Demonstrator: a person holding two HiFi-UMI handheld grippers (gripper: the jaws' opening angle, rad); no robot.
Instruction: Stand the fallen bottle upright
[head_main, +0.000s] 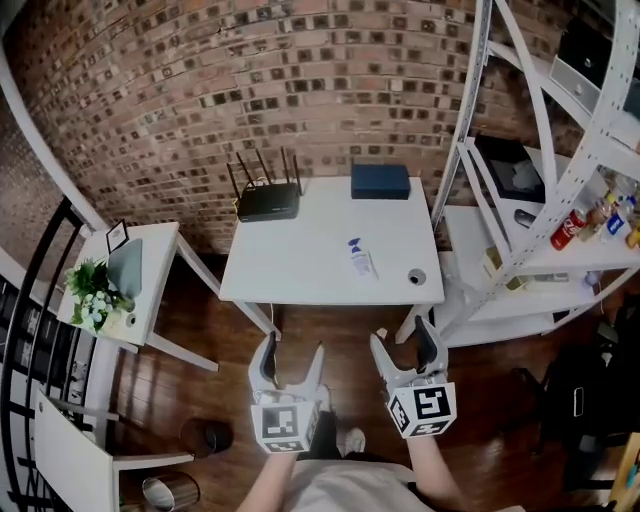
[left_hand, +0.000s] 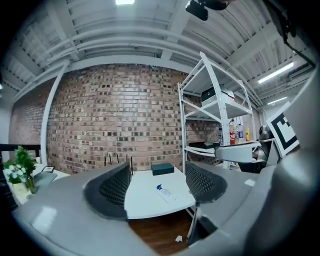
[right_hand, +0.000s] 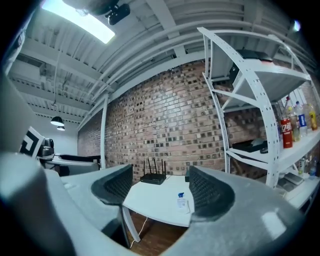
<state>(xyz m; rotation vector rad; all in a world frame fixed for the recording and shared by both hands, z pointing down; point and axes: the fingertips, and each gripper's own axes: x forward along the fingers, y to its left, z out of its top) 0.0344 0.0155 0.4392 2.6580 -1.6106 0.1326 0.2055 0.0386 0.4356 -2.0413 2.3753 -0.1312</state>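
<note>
Well beyond right gripper (head_main: 402, 333), fallen bottle (head_main: 361, 260)

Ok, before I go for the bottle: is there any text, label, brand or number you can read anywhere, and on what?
No text can be read in any view.
Fallen bottle, label: print too small to read.
Red can: blurred, brand unreadable.
Framed card: too small to read.
Marker cubes: black-and-white square patterns only, no letters or numbers.
</note>
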